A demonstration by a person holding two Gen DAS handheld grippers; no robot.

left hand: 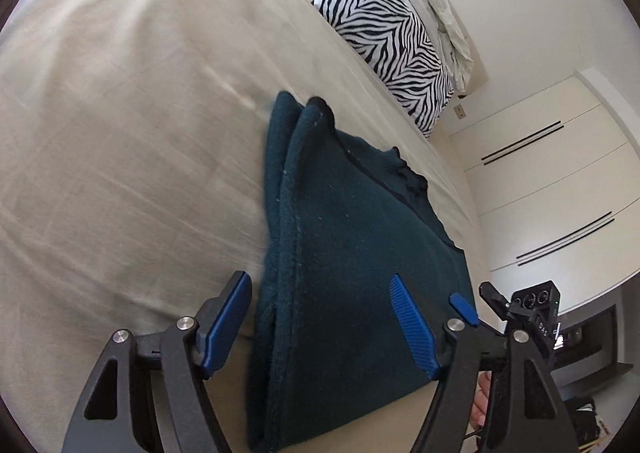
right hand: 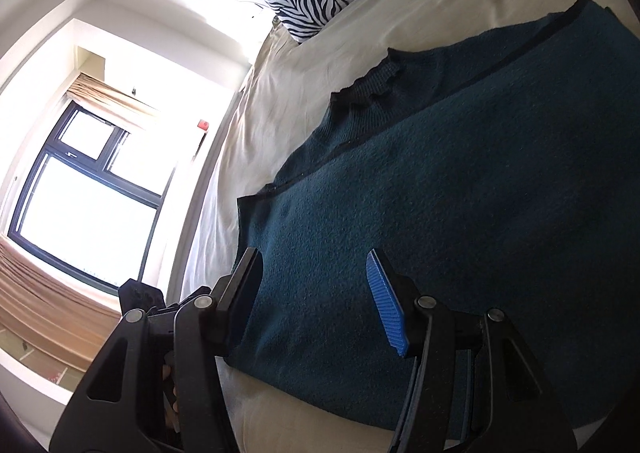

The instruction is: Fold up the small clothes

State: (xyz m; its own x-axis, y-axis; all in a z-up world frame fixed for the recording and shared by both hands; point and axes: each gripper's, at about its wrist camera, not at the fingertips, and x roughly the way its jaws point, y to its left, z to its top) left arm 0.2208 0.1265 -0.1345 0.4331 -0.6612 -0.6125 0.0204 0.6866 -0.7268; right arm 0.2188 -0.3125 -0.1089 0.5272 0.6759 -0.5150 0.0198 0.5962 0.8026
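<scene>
A dark teal knitted garment (left hand: 340, 237) lies folded on the beige bed sheet (left hand: 120, 133), its stacked edges showing on its left side. My left gripper (left hand: 320, 293) is open and empty, its blue-padded fingers straddling the garment's near part. The other gripper (left hand: 520, 317) shows at the garment's right edge. In the right wrist view the same garment (right hand: 460, 193) fills the right half, with a dark ribbed collar (right hand: 368, 87). My right gripper (right hand: 316, 273) is open and empty, low over the garment's near corner.
A zebra-print pillow (left hand: 388, 37) and crumpled white bedding (left hand: 436, 5) lie at the head of the bed. White wardrobe doors (left hand: 560, 181) stand beyond the bed's edge. A bright window (right hand: 88, 189) with beige curtains is past the bed's other side.
</scene>
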